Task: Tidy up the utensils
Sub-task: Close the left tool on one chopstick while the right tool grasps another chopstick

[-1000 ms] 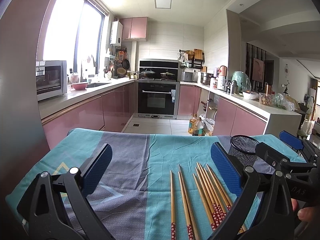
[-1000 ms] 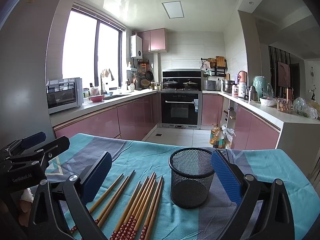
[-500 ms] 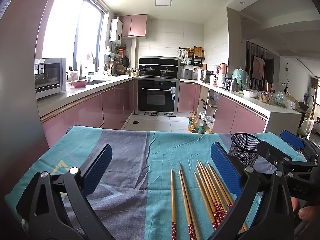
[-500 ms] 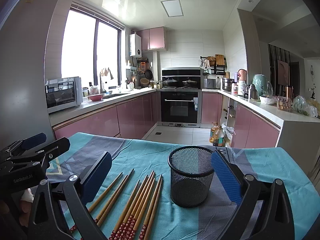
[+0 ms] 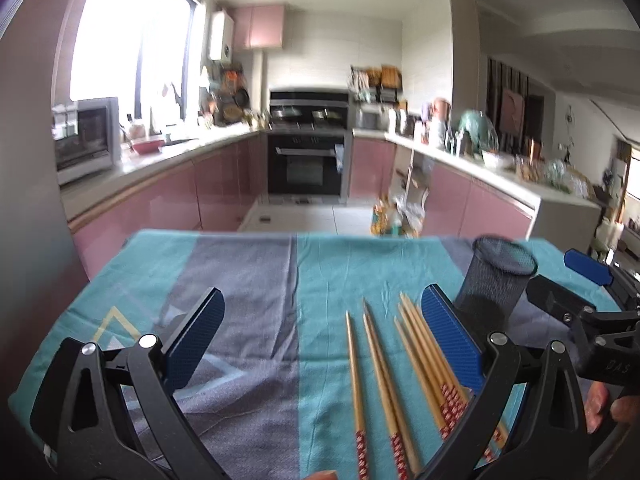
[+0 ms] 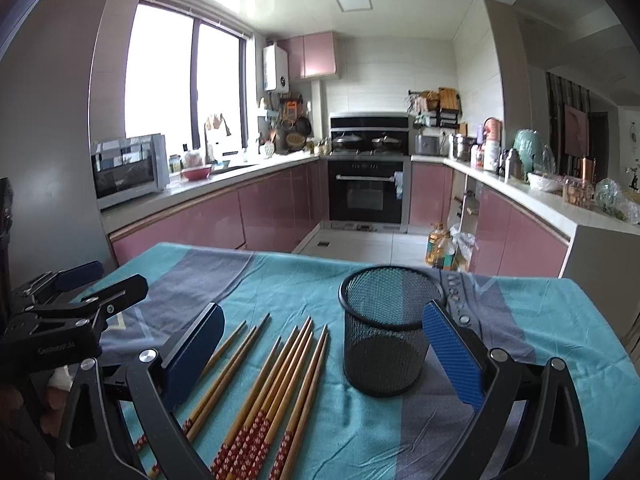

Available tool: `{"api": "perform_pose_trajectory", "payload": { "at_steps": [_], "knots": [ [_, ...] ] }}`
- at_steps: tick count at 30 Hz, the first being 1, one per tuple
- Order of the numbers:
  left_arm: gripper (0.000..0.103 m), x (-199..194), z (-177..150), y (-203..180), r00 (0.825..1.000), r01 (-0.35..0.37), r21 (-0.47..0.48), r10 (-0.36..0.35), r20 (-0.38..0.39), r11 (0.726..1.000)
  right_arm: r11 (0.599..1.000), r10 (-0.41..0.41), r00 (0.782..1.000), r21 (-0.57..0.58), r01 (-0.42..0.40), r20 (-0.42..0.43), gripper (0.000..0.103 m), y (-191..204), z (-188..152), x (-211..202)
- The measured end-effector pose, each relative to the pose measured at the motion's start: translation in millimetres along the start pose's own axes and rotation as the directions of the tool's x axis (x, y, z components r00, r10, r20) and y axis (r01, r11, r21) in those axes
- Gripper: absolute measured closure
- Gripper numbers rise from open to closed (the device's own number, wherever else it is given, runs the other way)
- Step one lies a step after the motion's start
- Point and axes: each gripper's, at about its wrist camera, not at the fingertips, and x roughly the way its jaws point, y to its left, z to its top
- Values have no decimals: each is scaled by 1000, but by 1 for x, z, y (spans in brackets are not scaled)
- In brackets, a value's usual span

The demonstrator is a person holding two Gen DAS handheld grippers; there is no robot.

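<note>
Lying on the teal and grey tablecloth [image 6: 540, 320], a set of wooden chopsticks [image 6: 276, 392] is seen with red patterned ends toward the near edge and tips toward the far edge. Two groups are noted: a looser few on the left, a tighter bundle just beside the holder. A black mesh holder [image 6: 386, 328] is stood upright on the cloth, right of the bundle, apart from it, empty as far as can be seen through the mesh.

Right gripper [image 6: 320, 350] is held above the near edge, jaws spread wide, nothing between them; the holder and the chopstick bundle are framed between its blue pads [image 6: 450, 360]. Contact with either cannot be seen.

Left gripper [image 5: 320, 338] is likewise held over the near edge, jaws spread wide and empty. From its camera the chopsticks [image 5: 400, 372] are seen right of centre, some running under its right finger; the holder [image 5: 496, 280] is seen toward the far right corner, blurred. Part of the right gripper and a person's fingers [image 5: 600, 404] are seen at the right border. A fingertip is glimpsed at the bottom border of the same view.

Pink kitchen cabinets [image 6: 224, 220] and an oven [image 6: 368, 194] are noted beyond the far edge of the table.
</note>
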Motion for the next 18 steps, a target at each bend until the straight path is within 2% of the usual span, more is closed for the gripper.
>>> {"api": "perform_pose_trajectory", "payload": {
  "at_steps": [2,5,6,7,9,10,14,16,18],
  "knots": [
    [6,11,-4,5,999,2,8,-2,-47,1000,1000,14,998,-4,-15,-68,12,0,-7,10],
    [8,30,-12,11,991,7,41,-1,-130,999,999,41,979,20,-38,-199,28,-7,-19,30],
    [10,36,-16,12,987,13,51,-4,-163,999,999,49,970,29,-43,-237,31,-9,-24,37],
    [18,42,-19,13,982,22,54,-12,-189,998,998,56,956,38,-47,-289,37,-11,-29,46],
    [23,53,-25,15,970,50,57,-35,-240,997,997,74,935,49,-61,-347,48,-12,-38,57],
    [26,59,-29,14,964,61,64,-42,-262,996,996,85,926,54,-69,-367,54,-11,-41,62],
    [33,74,-39,11,952,108,77,-80,-296,991,995,103,902,56,-87,-419,67,-4,-50,73],
    [36,81,-41,7,945,128,86,-95,-314,988,993,114,889,70,-92,-444,71,-3,-53,80],
    [39,86,-43,4,938,143,92,-106,-329,985,993,112,888,74,-88,-446,73,-6,-53,82]
  ]
}}
